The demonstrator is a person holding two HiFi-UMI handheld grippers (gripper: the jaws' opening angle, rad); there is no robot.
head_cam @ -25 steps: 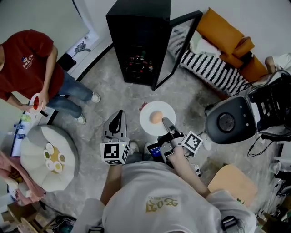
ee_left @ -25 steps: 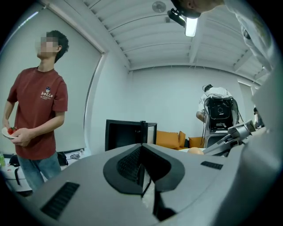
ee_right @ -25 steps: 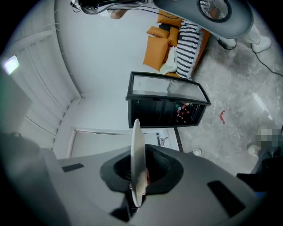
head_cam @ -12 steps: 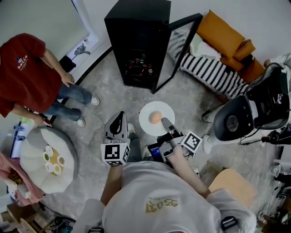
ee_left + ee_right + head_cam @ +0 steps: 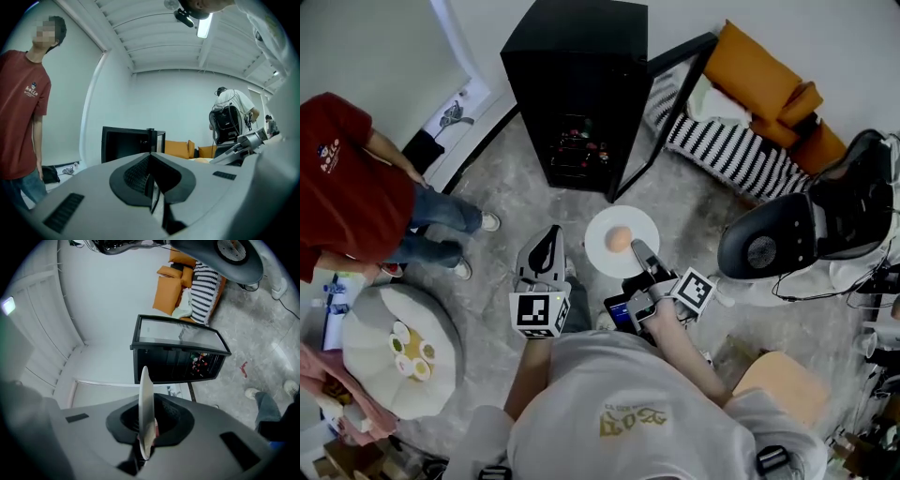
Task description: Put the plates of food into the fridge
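Right gripper (image 5: 639, 251): fingers clamped on the rim of the plate (image 5: 602, 228), food (image 5: 619, 239) aboard.
Left gripper (image 5: 546, 236): fingers together, empty.
Change: plate now slightly nearer the open fridge (image 5: 572, 56); loading pending.

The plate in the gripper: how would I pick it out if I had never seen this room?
Find the tall black fridge with its door open. Just in front of it, the right gripper pinches the rim of a round white plate. It carries a single orange-brown lump, unlike the dish of several small pieces on the pale stool.
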